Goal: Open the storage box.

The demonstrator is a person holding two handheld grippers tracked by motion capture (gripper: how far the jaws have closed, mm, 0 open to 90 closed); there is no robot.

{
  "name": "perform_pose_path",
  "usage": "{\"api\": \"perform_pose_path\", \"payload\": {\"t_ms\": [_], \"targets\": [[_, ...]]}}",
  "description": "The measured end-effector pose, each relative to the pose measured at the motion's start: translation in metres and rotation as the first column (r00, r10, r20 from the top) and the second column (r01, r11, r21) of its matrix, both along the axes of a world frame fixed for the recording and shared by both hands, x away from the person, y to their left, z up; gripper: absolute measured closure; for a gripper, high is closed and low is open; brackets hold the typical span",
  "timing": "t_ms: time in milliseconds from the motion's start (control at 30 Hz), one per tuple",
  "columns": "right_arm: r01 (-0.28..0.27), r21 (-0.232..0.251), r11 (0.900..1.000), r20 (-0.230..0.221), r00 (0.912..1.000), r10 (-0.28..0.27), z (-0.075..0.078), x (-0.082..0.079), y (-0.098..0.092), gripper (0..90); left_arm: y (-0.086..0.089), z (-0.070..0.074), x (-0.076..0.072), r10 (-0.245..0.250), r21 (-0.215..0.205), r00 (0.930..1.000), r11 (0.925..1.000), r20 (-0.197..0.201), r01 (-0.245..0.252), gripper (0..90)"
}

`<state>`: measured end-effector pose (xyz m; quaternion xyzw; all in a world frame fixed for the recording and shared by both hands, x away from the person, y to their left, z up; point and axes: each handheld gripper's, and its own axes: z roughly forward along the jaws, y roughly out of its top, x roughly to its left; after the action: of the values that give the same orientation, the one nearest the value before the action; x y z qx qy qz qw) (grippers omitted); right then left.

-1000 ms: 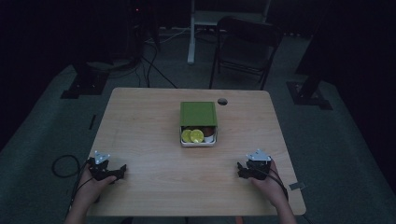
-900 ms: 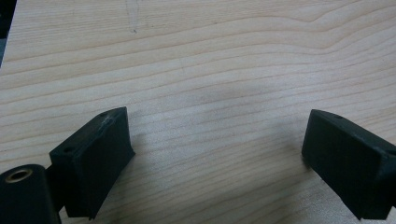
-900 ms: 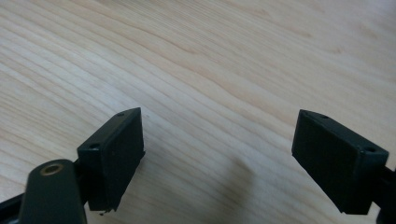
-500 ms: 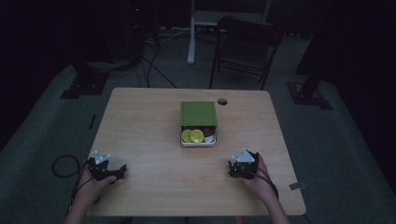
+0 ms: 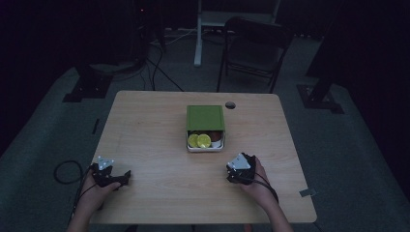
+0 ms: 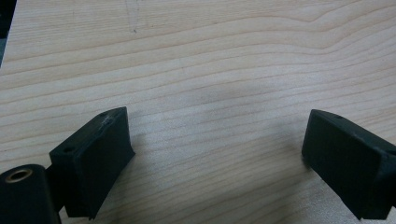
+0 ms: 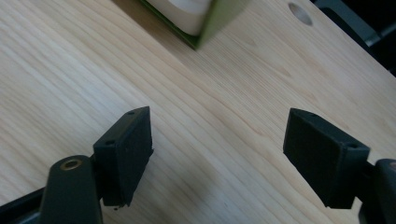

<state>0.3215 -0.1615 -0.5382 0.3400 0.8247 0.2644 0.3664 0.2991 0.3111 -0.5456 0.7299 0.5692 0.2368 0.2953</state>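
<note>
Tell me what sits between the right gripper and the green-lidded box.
Nothing does. In the high view, only bare wooden table separates the right gripper from the green-lidded box. The right gripper view agrees: plain wood runs from its open jaws to the box's corner.

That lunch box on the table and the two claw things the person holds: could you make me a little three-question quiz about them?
1. True or false: the green lid covers the whole white box.
2. Which gripper is nearer the box: (a) left gripper or (b) right gripper?
3. Fill in: in each gripper view, the jaws stand ____ over the bare wooden table.

Key
1. False: the lid is slid back, so yellow-green slices and something dark red show at the near end.
2. (b), a little below the box; the left one sits near the table's left front corner.
3. Open, gripping nothing.
</note>
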Motion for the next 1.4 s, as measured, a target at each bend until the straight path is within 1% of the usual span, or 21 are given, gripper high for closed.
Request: {"api": "perform_pose_path", "payload": {"t_ms": [100, 233, 267, 300, 333, 400, 533, 667, 767, 800, 833, 867, 933, 967, 1033, 1067, 1100, 1133, 1233, 1267, 1400], "targets": [[-0.030, -0.024, 0.999, 0.013, 0.9995, 0.030, 0.001, 0.000, 0.010, 24.2, 0.000, 0.000, 0.000, 0.000, 0.000, 1.0000, 1.0000, 0.000, 0.000, 8.6], [-0.043, -0.037, 0.998, 0.030, 0.9986, 0.045, 0.002, 0.001, 0.017, 25.0, 0.000, 0.000, 0.000, 0.000, 0.000, 1.0000, 1.0000, 0.000, 0.000, 8.6], [-0.052, -0.057, 0.997, 0.049, 0.9973, 0.055, 0.003, 0.000, 0.021, 26.7, 0.000, 0.000, 0.000, 0.000, 0.000, 1.0000, 1.0000, 0.000, 0.000, 8.6], [-0.052, -0.057, 0.997, 0.049, 0.9973, 0.055, 0.003, 0.000, 0.021, 26.7, 0.000, 0.000, 0.000, 0.000, 0.000, 1.0000, 1.0000, 0.000, 0.000, 8.6], [-0.069, -0.073, 0.995, 0.066, 0.9951, 0.074, 0.003, 0.000, 0.025, 27.7, 0.000, 0.000, 0.000, 0.001, 0.001, 1.0000, 1.0000, -0.001, -0.001, 8.6], [-0.077, -0.078, 0.994, 0.068, 0.9943, 0.082, 0.003, -0.001, 0.027, 27.8, 0.000, 0.000, 0.000, 0.000, 0.001, 1.0000, 1.0000, -0.001, 0.000, 8.6], [-0.110, -0.112, 0.988, 0.088, 0.9889, 0.120, 0.003, -0.002, 0.035, 29.9, 0.000, 0.000, 0.000, 0.000, 0.000, 1.0000, 1.0000, -0.001, 0.000, 8.6], [-0.153, -0.176, 0.972, 0.128, 0.9759, 0.177, 0.003, -0.003, 0.042, 32.7, 0.000, 0.000, 0.000, 0.000, 0.001, 1.0000, 1.0000, -0.001, 0.000, 8.6], [-0.166, -0.209, 0.964, 0.149, 0.9686, 0.199, 0.004, -0.004, 0.048, 34.3, 0.000, 0.000, 0.000, 0.000, 0.001, 1.0000, 1.0000, -0.001, 0.000, 8.6], [-0.166, -0.209, 0.964, 0.149, 0.9686, 0.199, 0.004, -0.004, 0.048, 34.3, 0.000, 0.000, 0.000, 0.000, 0.000, 1.0000, 1.0000, 0.000, 0.000, 8.6], [-0.169, -0.230, 0.959, 0.166, 0.9636, 0.210, 0.004, -0.003, 0.051, 36.3, 0.000, 0.000, 0.000, 0.000, 0.001, 1.0000, 1.0000, -0.001, 0.000, 8.6], [-0.169, -0.230, 0.959, 0.166, 0.9636, 0.210, 0.004, -0.003, 0.051, 36.3, 0.000, 0.000, 0.000, 0.000, 0.000, 1.0000, 1.0000, -0.001, 0.000, 8.6], [-0.168, -0.257, 0.952, 0.191, 0.9565, 0.221, 0.006, -0.002, 0.055, 39.7, 0.000, 0.000, 0.000, 0.000, 0.000, 1.0000, 1.0000, 0.000, 0.000, 8.6], [-0.168, -0.257, 0.952, 0.191, 0.9565, 0.221, 0.006, -0.002, 0.055, 39.7, 0.000, 0.000, 0.000, 0.000, 0.001, 1.0000, 1.0000, -0.001, 0.000, 8.6], [-0.168, -0.284, 0.944, 0.202, 0.9519, 0.230, 0.006, -0.001, 0.057, 40.5, 0.000, 0.000, 0.000, 0.000, 0.001, 1.0000, 1.0000, -0.001, 0.000, 8.6], [-0.174, -0.299, 0.938, 0.215, 0.9459, 0.243, 0.007, 0.000, 0.060, 41.9, 0.000, 0.000, 0.000, 0.000, 0.001, 1.0000, 1.0000, -0.001, 0.000, 8.6], [-0.174, -0.299, 0.938, 0.215, 0.9459, 0.243, 0.007, 0.000, 0.060, 41.9, 0.000, 0.000, 0.000, 0.000, 0.000, 1.0000, 1.0000, -0.001, 0.000, 8.6], [-0.180, -0.320, 0.930, 0.219, 0.9411, 0.258, 0.007, 0.001, 0.062, 42.9, 0.000, 0.000, 0.000, 0.000, -0.001, 1.0000, 1.0000, 0.001, 0.000, 8.6], [-0.180, -0.327, 0.928, 0.218, 0.9408, 0.260, 0.006, 0.001, 0.063, 42.9, 0.000, 0.000, 0.000, -0.001, -0.001, 1.0000, 1.0000, 0.001, 0.001, 8.6], [-0.185, -0.354, 0.917, 0.216, 0.9375, 0.272, 0.005, 0.003, 0.065, 43.8, 0.000, 0.000, 0.000, 0.000, -0.001, 1.0000, 1.0000, 0.001, 0.000, 8.6], [-0.180, -0.367, 0.913, 0.221, 0.9361, 0.273, 0.005, 0.008, 0.068, 46.8, 0.000, 0.000, 0.000, -0.001, -0.001, 1.0000, 1.0000, 0.001, 0.001, 8.6]]}}
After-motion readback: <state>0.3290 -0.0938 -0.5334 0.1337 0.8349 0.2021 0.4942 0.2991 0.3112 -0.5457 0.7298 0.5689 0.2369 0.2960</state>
